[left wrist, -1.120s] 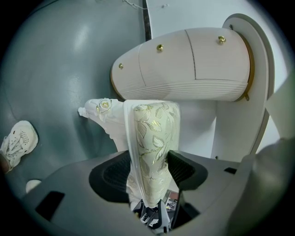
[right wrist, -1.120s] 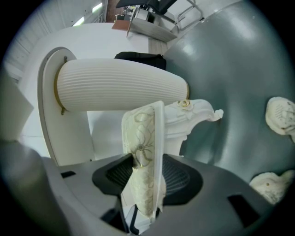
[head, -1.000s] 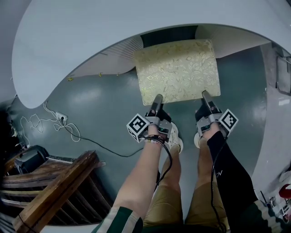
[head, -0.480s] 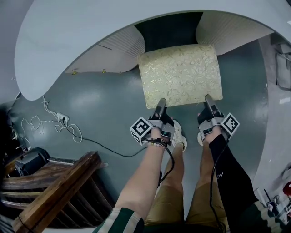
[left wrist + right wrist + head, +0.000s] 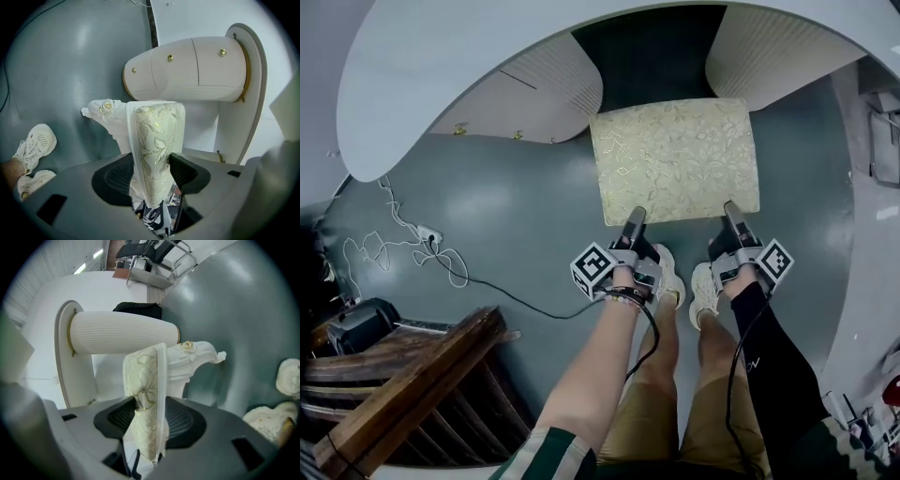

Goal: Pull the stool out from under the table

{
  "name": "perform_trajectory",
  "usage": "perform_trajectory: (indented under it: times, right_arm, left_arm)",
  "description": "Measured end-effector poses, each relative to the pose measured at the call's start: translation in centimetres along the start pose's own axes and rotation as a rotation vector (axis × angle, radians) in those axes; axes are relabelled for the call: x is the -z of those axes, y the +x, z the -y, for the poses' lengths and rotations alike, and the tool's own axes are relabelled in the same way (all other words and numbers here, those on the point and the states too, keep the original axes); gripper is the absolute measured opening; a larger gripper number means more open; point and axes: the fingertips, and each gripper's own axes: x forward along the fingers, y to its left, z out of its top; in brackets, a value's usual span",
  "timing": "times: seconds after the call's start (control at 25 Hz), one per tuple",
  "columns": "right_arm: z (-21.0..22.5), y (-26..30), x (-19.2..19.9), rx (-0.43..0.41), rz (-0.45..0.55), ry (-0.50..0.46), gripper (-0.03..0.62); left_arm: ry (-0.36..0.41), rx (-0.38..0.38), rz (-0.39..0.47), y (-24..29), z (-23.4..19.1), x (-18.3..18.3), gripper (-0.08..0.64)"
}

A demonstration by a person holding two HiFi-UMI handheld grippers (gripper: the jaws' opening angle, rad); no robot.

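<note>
Two clamps, one straight pull: keep the left gripper (image 5: 634,217) bitten onto the near edge of the stool (image 5: 675,155) cushion, jaws partly apart around the padded fabric and just nipped a little tighter, and the right gripper (image 5: 731,208) pinched on the same edge at the other corner. With the seat standing on the floor (image 5: 516,206), nearly clear of the table (image 5: 441,75) top and its far edge near the ribbed pedestals (image 5: 553,103), draw back evenly, probably low and level to avoid twisting or tipping, stepping the shoes (image 5: 670,277) back.
</note>
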Motion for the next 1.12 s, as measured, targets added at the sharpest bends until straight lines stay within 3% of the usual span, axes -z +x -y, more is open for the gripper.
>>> perform_trajectory:
  times: [0.24,0.48,0.76,1.12]
  right_arm:
    - [-0.5,0.0,0.2,0.005,-0.030,-0.010,0.203]
    - [-0.3,0.0,-0.2,0.054,-0.068,-0.015,0.199]
    - [0.0,-0.1,0.2,-0.018,0.002,-0.022,0.199]
    - [-0.8,-0.1,0.3,-0.027,-0.015,-0.019,0.196]
  left_arm:
    - [-0.004,-0.010,0.019,-0.6,0.2,0.0,0.244]
    - [-0.038,-0.071,0.034,-0.9,-0.7,0.8,0.242]
    - [0.035,-0.018,-0.031,0.4,-0.4,-0.4,0.238]
    - [0.031,-0.027,-0.026,0.1,0.2,-0.3,0.235]
